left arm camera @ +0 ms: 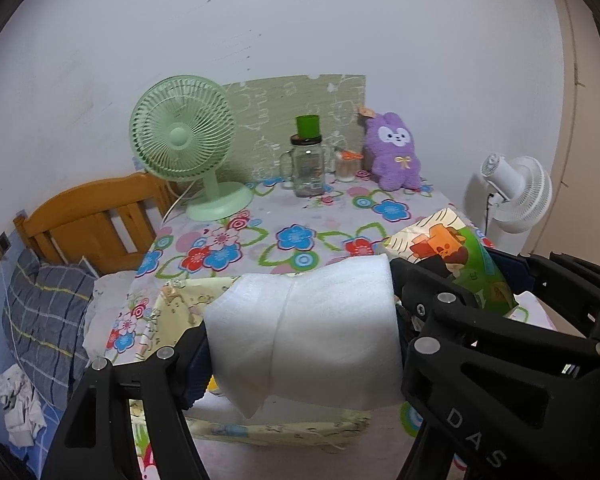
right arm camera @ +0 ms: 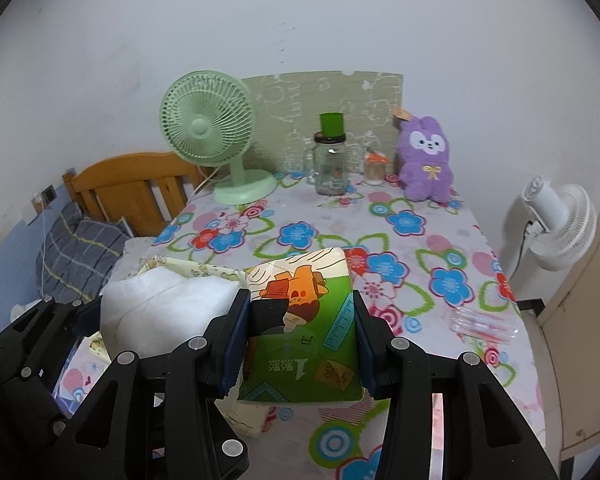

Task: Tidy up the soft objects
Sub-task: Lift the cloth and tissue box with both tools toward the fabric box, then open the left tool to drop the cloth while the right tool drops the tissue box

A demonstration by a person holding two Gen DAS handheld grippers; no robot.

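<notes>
White foam sheet bundle [left arm camera: 304, 332] sits pinched in the left gripper [left arm camera: 300, 344], over the near table edge. Just right, the right gripper [right arm camera: 298, 340] squeezes a green tissue pack [right arm camera: 300, 320]. Purple plush bunny [right arm camera: 426, 160] sits far back.

My left gripper [left arm camera: 302, 332] is clamped on a white foam wad [left arm camera: 306, 334] above the near edge of the floral table [left arm camera: 300, 216]. At my right, the right gripper [left arm camera: 500, 280] grips a green printed pack [left arm camera: 456, 256]. A purple plush [left arm camera: 394, 152] sits at the far right corner, a green fan [left arm camera: 184, 140] far left.
</notes>
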